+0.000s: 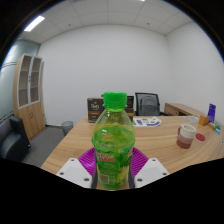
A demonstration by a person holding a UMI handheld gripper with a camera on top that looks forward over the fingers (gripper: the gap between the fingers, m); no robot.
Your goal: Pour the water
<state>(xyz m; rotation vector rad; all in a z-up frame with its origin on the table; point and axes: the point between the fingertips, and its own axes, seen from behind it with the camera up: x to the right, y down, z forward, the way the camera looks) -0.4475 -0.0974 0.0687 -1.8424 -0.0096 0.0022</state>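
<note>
The gripper [113, 172] is holding a green plastic bottle [113, 140] upright between its two fingers. Both magenta pads [90, 157] are pressing against the bottle's sides, one at each side of the lower body, so the fingers are clamped on the bottle. The bottle is carrying a green screw cap [115, 100], which is sitting closed on the neck. A label with red and yellow print is wrapping around the bottle's shoulder, and yellowish-green liquid is showing through the lower body.

Beyond the fingers, a light wooden table [170, 150] is extending away from the gripper. A cup [187, 135] with a dark lower part and a pale upper part is standing on the table, off to the right of the bottle and well apart from it. Farther back on the same table, flat white items are lying near a black office chair [147, 103]. A small blue object [211, 112] is standing at the far right end of the table.

A tall wooden cabinet [31, 95] with glass doors is standing against the left wall. Ceiling light panels [34, 22] are glowing overhead.
</note>
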